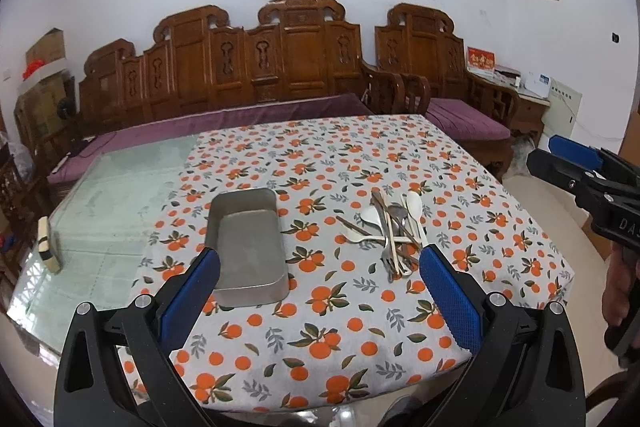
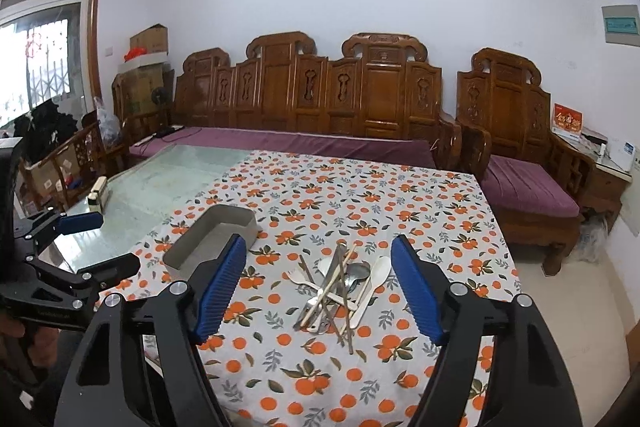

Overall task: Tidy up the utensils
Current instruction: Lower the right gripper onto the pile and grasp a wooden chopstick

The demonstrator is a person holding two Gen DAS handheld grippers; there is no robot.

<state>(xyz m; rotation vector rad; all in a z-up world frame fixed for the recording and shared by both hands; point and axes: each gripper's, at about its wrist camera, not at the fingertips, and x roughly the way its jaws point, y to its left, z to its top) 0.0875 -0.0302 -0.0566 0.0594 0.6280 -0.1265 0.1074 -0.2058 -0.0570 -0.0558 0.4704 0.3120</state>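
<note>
A heap of utensils [image 1: 394,233] [image 2: 342,287] lies on the orange-print tablecloth: white spoons, metal spoons and forks, chopsticks. To its left stands an empty grey metal tray [image 1: 248,247] [image 2: 216,239]. My left gripper [image 1: 320,267] hovers open above the cloth, its blue pads framing the tray's near end and the heap's left edge. My right gripper [image 2: 320,267] is open with the heap seen between its pads, which touch nothing. Each gripper shows at the edge of the other's view: the right gripper [image 1: 576,163], the left gripper [image 2: 108,239].
The tablecloth [image 1: 340,327] covers the right part of a glass-topped table [image 1: 120,195]. A small block [image 1: 47,245] [image 2: 98,193] sits on the bare glass at the left. A carved wooden bench [image 2: 300,99] and chair [image 2: 520,147] stand behind the table.
</note>
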